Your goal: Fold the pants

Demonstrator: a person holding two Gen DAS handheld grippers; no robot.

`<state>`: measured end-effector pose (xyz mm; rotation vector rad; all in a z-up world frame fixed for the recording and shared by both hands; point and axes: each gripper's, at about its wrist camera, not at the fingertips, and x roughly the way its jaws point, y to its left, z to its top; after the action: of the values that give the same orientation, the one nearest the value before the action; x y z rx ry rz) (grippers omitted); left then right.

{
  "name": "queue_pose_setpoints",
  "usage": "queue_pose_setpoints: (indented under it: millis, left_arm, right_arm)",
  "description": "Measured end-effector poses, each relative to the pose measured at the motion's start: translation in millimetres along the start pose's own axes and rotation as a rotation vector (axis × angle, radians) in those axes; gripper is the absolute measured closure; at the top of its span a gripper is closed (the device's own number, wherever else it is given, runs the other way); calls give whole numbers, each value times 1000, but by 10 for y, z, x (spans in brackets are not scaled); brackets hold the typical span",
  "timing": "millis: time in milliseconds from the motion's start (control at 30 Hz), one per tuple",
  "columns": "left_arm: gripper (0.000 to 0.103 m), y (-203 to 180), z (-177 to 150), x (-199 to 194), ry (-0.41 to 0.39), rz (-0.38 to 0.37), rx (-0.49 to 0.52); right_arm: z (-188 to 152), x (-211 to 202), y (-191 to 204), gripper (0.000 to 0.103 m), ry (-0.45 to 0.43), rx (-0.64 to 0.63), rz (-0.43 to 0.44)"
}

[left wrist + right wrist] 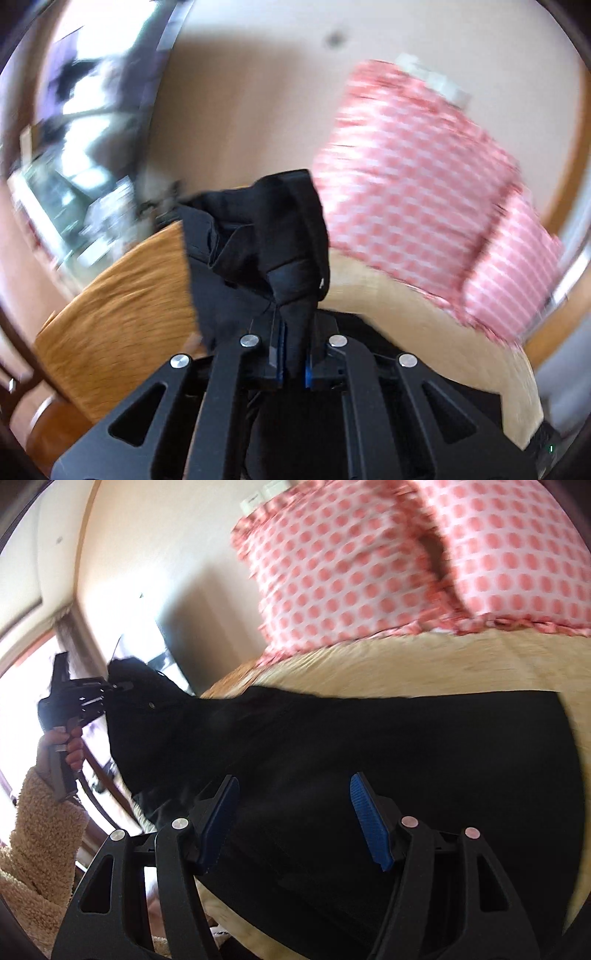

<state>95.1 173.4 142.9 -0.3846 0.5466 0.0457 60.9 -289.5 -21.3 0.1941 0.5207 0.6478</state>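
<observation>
Bed [443, 664] fills most of both views, cream fuzzy cover, with an orange-brown blanket [122, 295] at its left edge. Two pink-and-white spotted pillows [332, 572] sit at the far end by the wall, touching each other. Black pants [369, 757] lie spread across the bed, near side under my right gripper, left end lifted off the cover. My left gripper [293, 354] has its blue pads pressed together on a bunched fold of the pants, fabric rising above the jaws. In the right wrist view I see the hand [61, 749] on its handle, fuzzy cream sleeve [40, 842] below. My right gripper [291, 819] is spread wide over the black cloth, its pads not pressing on it. Both views are motion-blurred.
</observation>
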Motion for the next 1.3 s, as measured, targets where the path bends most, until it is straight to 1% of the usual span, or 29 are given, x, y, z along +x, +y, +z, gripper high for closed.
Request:
queue_pose_setpoints:
  millis: [100,133,267,333,400,433,467,500,533,600,633,700,733,800,867,900,967,1067,1167,1300]
  left_arm:
    - [97,-643,17,69,25,-121,100]
    - [97,-922,9,106,35,-173,142]
    - [97,-1725,-158,202,75,-339,227]
    - [97,-2145,-411,265,124,-438,280]
    - [97,-2437,-696,345,187,-510,312]
    - [97,-2566,-878,402,233,-545,326]
    - [97,-2723,-1150,497,306,-579,353]
    - [97,-2822,-1357,570,363,-588,379]
    - [97,-2906,-1633,686,436,-585,403]
    - [97,-2927,-1892,806,500,-594,409]
    - [97,-2932,-1960,826,503,-590,417]
    - [97,-2939,-1892,793,476,-586,415]
    - [97,-2937,-1804,761,451,-585,409]
    - [97,-2993,-1604,633,373,-594,397]
    - [97,-3053,-1570,493,329,-619,410]
    - [97,-3083,-1595,432,325,-629,426]
    - [97,-3152,-1806,380,361,-648,481]
    - [97,-3193,-2172,483,433,-642,552]
    - [96,-3130,-2400,495,438,-635,583]
    - [92,-3060,-2472,535,440,-638,568]
  right_arm:
    - [-2,-243,-185,38,-50,48,-31]
    - [-5,-304,-238,38,-61,58,-39]
    - [-53,-623,-443,38,-119,105,-95]
    - [-104,-784,-562,38,-142,136,-126]
    - [-182,-913,-677,38,-157,170,-156]
    - [-223,-968,-727,38,-161,187,-169]
    - [-259,-1009,-782,38,-163,204,-181]
    - [-303,-1051,-842,38,-166,224,-196]
    - [-349,-1094,-903,38,-168,245,-212]
    - [-423,-1172,-996,38,-173,278,-228]
    - [-451,-1208,-1038,38,-176,290,-235]
    - [-488,-1286,-1070,36,-188,286,-254]
    - [-489,-1309,-1082,35,-191,287,-260]
    - [-495,-1348,-1116,35,-205,299,-264]
    - [-484,-1363,-1125,35,-216,304,-269]
    - [-488,-1371,-1131,35,-220,306,-272]
    - [-497,-1379,-1137,35,-221,303,-282]
    - [-503,-1419,-1143,35,-224,302,-312]
    - [-498,-1482,-1178,35,-239,310,-339]
    - [-460,-1580,-1213,35,-267,320,-367]
